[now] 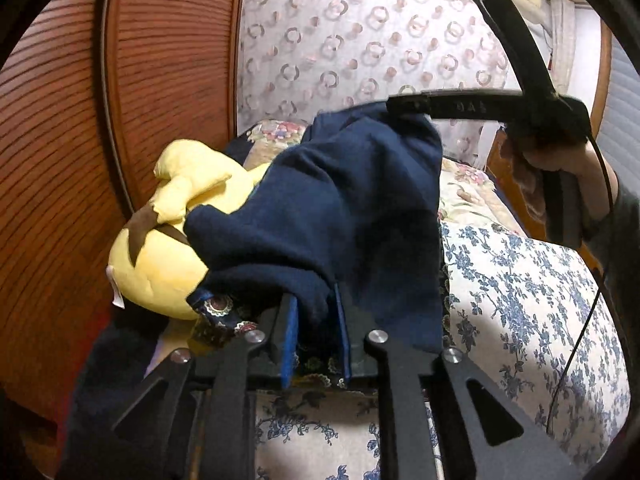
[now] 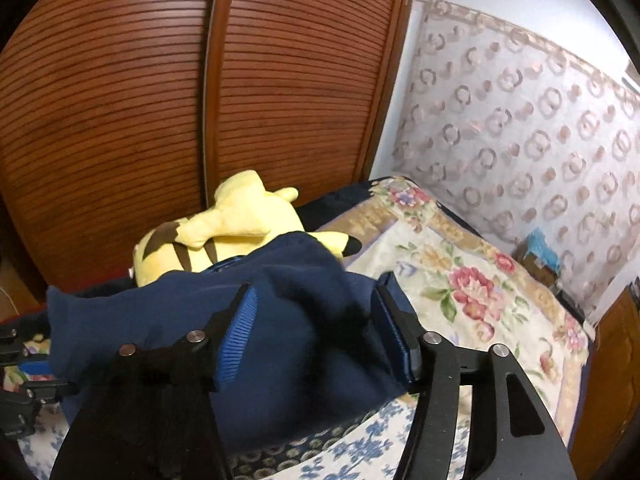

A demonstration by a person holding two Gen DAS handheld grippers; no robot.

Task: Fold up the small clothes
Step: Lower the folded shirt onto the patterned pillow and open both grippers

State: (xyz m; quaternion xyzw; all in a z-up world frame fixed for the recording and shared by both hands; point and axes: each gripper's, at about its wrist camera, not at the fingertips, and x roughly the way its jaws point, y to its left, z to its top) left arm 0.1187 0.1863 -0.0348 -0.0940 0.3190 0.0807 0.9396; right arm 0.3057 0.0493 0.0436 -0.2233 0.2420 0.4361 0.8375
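Left wrist: left gripper (image 1: 315, 332) low over the bed (image 1: 520, 280), pads set close, pinching a fold of the navy cloth (image 1: 340, 208). Cloth draped upward from there in a slack ridge, its top edge by one finger of the right gripper (image 1: 428, 44), fingers spread wide, held in a hand (image 1: 536, 168). Plush (image 1: 160, 264) touching the cloth's left edge, wardrobe (image 1: 60, 160) close behind it. Open bed to the right, curtain (image 1: 340, 40) beyond.

Right wrist: right gripper (image 2: 314, 300) with pads spread well apart, cloth (image 2: 160, 320) bunched between them but not squeezed. Cloth lying on the bed's near-left part, far edge against the plush (image 2: 240, 220). Flowered quilt (image 2: 460, 280) bare to the right, up to the bed's edge.
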